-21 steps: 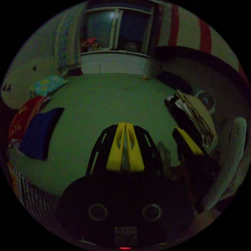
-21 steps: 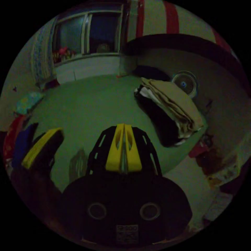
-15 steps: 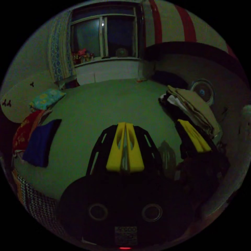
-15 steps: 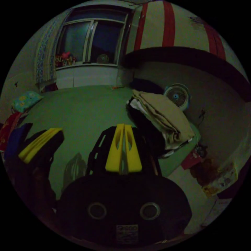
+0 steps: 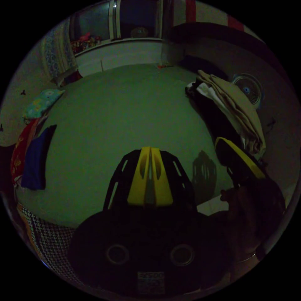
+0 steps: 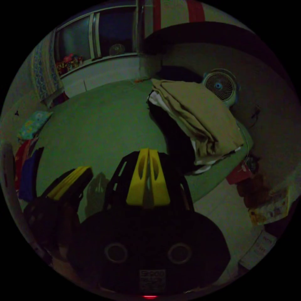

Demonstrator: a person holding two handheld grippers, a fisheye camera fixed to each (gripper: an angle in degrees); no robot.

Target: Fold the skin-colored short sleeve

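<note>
The room is dim. The skin-colored short sleeve (image 6: pixel 200 116) lies folded on top of a pile of dark and white clothes (image 6: pixel 175 138) at the right side of the green bed (image 6: pixel 100 128). The same tan garment (image 5: pixel 238 109) appears at the right of the left gripper view. My left gripper (image 5: pixel 150 150) is shut with nothing between its yellow jaws, held over the bed. My right gripper (image 6: pixel 148 153) is shut and empty too, just left of the pile. Each gripper also shows in the other view: the right gripper (image 5: pixel 241 156) and the left gripper (image 6: pixel 70 183).
A blue cloth (image 5: pixel 36 156), a red cloth (image 5: pixel 18 150) and a patterned pillow (image 5: pixel 42 102) lie at the bed's left edge. A fan (image 6: pixel 219 86) stands behind the pile. A window (image 6: pixel 97 34) is on the far wall. Floor clutter (image 6: pixel 263 203) lies right of the bed.
Both views have tilted downward and shifted, so the cameras moved; the pile now looks larger in the right gripper view. Both grippers stay shut and empty.
</note>
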